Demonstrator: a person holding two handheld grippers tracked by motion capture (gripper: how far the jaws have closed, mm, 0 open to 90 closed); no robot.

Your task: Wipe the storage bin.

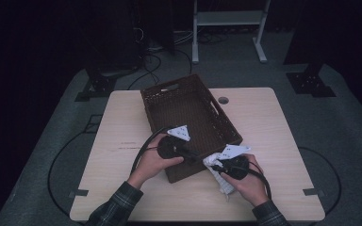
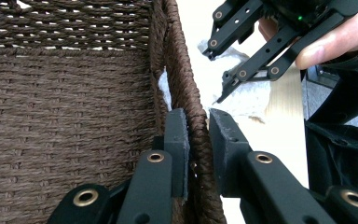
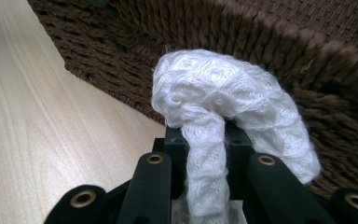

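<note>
A brown woven basket [image 1: 188, 117] stands on the table's middle, and its inside looks bare. My left gripper [image 1: 199, 159] straddles the basket's near wall; in the left gripper view its jaws [image 2: 199, 135] press on the rim [image 2: 186, 88] from both sides. My right gripper [image 1: 215, 166] is shut on a white knitted cloth [image 1: 225, 184] just outside the basket's near right corner. In the right gripper view the cloth [image 3: 214, 88] bunches up above the jaws [image 3: 207, 140] and leans against the basket's outer wall [image 3: 284, 56]. The cloth [image 2: 247, 100] also lies on the table beyond the rim.
The light wooden table [image 1: 122, 122] has a round cable hole [image 1: 223, 100] behind the basket. Beyond the table stand a white frame [image 1: 226, 19] and dark stand feet [image 1: 311, 82] on the grey floor. Cables trail from both grippers.
</note>
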